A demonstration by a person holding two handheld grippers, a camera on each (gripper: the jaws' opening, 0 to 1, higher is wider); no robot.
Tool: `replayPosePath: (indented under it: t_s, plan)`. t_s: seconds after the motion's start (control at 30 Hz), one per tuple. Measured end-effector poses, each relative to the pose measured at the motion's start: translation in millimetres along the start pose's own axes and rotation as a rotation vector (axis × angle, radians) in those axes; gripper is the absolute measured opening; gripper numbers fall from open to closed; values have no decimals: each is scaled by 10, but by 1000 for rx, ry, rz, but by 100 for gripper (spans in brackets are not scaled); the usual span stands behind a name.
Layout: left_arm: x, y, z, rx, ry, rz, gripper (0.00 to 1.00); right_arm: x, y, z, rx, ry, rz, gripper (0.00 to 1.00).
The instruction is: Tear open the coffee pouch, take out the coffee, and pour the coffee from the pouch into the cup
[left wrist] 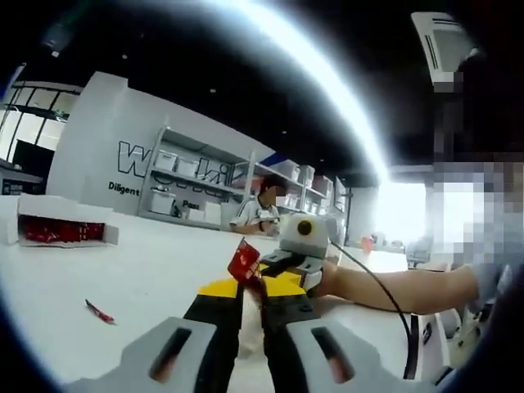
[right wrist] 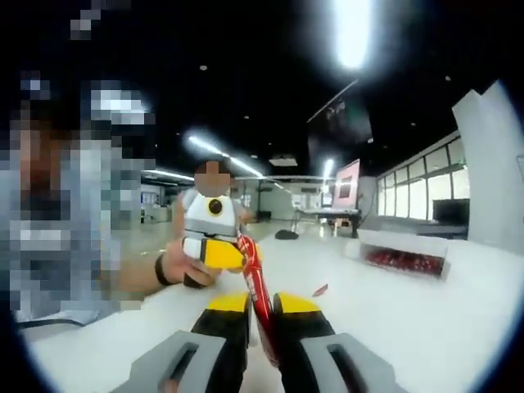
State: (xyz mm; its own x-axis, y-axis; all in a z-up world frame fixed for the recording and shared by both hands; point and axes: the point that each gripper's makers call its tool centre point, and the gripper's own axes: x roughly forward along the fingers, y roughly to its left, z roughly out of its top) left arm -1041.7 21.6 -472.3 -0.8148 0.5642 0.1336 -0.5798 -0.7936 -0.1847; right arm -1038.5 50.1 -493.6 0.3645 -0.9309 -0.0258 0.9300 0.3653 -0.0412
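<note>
Your left tool [left wrist: 252, 304] has both jaws pressed together on the red coffee pouch [left wrist: 244, 262]; the pouch sticks up past the yellow-capped tips, tilted slightly left in the left gripper view. Just beyond it, your right tool [left wrist: 282, 264] comes in from the right and sits at the same pouch, your forearm [left wrist: 393, 288] running off to the right behind it.

From the right gripper view: right tool [right wrist: 262, 315] is clamped on the pouch [right wrist: 255, 286] too, which rises as a narrow red strip between the jaws. Left tool [right wrist: 214, 250] is at the pouch's upper end, gripped by your hand [right wrist: 176, 266] with a dark band at the wrist. So both tools hold the one pouch, in the air above the counter [left wrist: 123, 278].

Counter is white. One small red scrap [left wrist: 99, 311] lies on it, left of the left tool, well apart; in the right gripper view a red scrap [right wrist: 320, 290] lies just right of the pouch. A white open box [left wrist: 61, 225] with red packets inside sits further back on the counter.

Room: open hall, long ceiling light strips, white shelving [left wrist: 205, 184] with boxes along a lettered wall, a seated person [left wrist: 258, 211] in front of it, large windows [right wrist: 417, 196] on the far side.
</note>
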Motion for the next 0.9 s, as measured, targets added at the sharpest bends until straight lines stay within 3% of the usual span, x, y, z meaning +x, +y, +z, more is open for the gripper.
replayPosePath:
  t_s: [0.27,0.9]
  plan:
    - [0,-6,25,-4,-10,-9,11,-54,22,121,63,-58,26,10]
    - [29,-90,-51,25,22,-40,16,-20,132,111,72,-55,75,8]
